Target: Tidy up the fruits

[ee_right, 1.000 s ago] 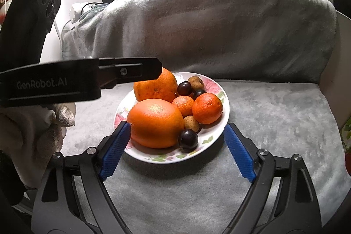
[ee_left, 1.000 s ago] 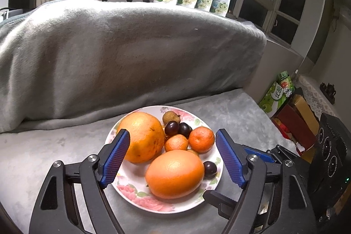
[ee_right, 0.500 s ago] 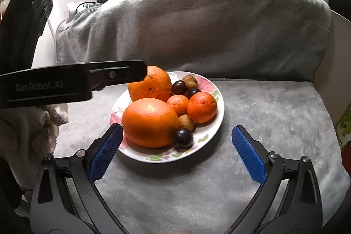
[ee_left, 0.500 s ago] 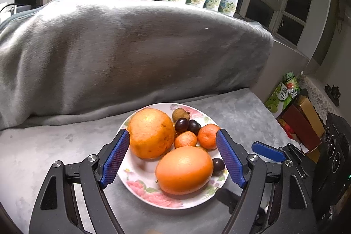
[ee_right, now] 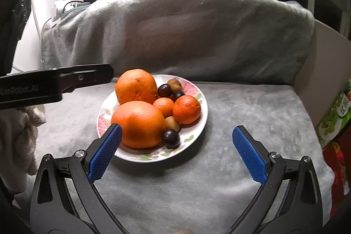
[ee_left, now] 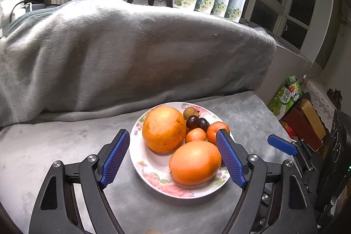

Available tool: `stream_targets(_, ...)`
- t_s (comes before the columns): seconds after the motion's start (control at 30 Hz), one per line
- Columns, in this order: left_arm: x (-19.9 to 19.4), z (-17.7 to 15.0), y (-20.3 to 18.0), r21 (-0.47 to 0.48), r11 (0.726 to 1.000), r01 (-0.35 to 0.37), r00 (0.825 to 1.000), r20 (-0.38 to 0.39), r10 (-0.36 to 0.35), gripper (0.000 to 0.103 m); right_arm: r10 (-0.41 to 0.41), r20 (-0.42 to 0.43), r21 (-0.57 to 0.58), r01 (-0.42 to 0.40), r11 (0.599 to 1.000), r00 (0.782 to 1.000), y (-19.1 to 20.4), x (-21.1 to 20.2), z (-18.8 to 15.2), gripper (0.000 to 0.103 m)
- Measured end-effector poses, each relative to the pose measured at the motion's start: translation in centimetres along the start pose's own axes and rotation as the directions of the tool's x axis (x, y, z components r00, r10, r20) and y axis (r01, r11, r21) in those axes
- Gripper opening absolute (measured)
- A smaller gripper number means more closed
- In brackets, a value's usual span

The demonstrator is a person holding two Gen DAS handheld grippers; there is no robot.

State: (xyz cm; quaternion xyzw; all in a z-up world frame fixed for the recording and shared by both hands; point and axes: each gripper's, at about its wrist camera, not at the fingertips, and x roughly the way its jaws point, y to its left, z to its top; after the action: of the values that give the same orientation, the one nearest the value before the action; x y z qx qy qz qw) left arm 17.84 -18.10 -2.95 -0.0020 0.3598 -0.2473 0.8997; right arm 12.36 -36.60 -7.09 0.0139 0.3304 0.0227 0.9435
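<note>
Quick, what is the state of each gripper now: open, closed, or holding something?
Left gripper: open, holding nothing, above the plate.
Right gripper: open, jaws have just been opening wider, nothing between the pads.

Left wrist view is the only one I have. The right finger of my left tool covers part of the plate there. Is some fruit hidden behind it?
Observer: Yes. The right wrist view shows a dark grape near the plate's front rim, beside the nearer large orange.
Operator: Is there anything else that I miss?
Observer: A second small brown fruit lies just behind that grape, between the large orange and the mandarin.
Operator: And the right tool? I see only one blue tip.
Observer: The right tool is wide open. Its jaws have just been opening, and they grip nothing.
</note>
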Motion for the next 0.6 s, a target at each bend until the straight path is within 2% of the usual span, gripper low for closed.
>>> stream_targets(0.17,-0.8,-0.4,0.3,-0.004,1.000,-0.004,1.000,0.010,0.004,0.081,-0.043,0.007,-0.008,0.043,0.999,0.999,0.2,-0.5,0.1,0.103)
stream_targets(0.6,-3.1,-1.3,0.6,-0.013,1.000,-0.002,0.999,0.036,0.003,0.081,-0.071,0.040,-0.003,0.071,0.997,0.997,0.8,-2.5,0.3,0.103)
